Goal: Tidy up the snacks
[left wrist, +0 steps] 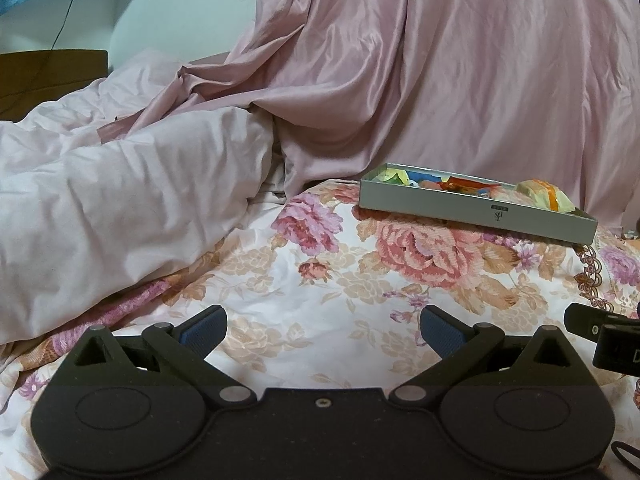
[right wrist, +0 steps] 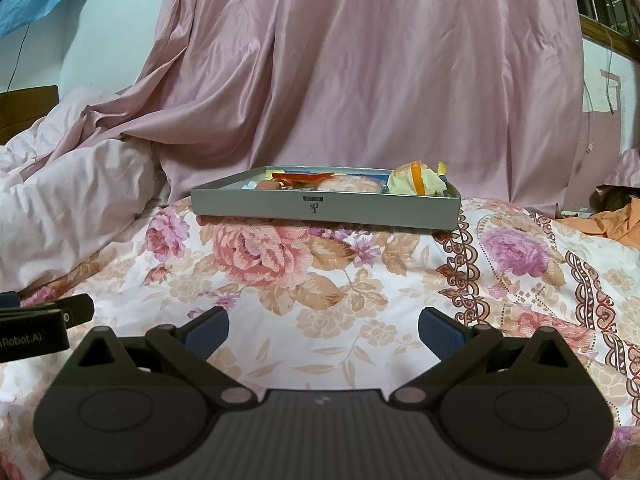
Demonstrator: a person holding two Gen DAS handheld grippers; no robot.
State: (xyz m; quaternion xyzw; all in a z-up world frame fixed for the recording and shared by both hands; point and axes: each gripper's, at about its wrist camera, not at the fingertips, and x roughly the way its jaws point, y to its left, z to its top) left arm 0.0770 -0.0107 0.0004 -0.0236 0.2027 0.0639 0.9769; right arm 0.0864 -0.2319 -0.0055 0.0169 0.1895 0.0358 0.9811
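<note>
- Shallow rectangular grey box (right wrist: 326, 208) with matte walls, resting on a woven floral bedspread (right wrist: 320, 300); small dark logo on the near wall, unreadable.
- Crinkly wrapped snacks (right wrist: 416, 179) inside: pale yellow, orange, red.
- Well ahead of left gripper (left wrist: 323, 330) and right gripper (right wrist: 323, 330), both spread wide, grasping nothing.
- Behind, glossy pink draped cloth (right wrist: 380, 80).

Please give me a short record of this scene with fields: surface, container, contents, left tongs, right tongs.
surface: floral-patterned white and pink bedspread
container: shallow grey rectangular cardboard box, resting on the bedspread
contents: wrapped snacks; a pale yellow packet with an orange band at the box's right end, a red wrapper near the middle
left tongs: open, empty, short of the box
right tongs: open, empty, facing the box
</note>
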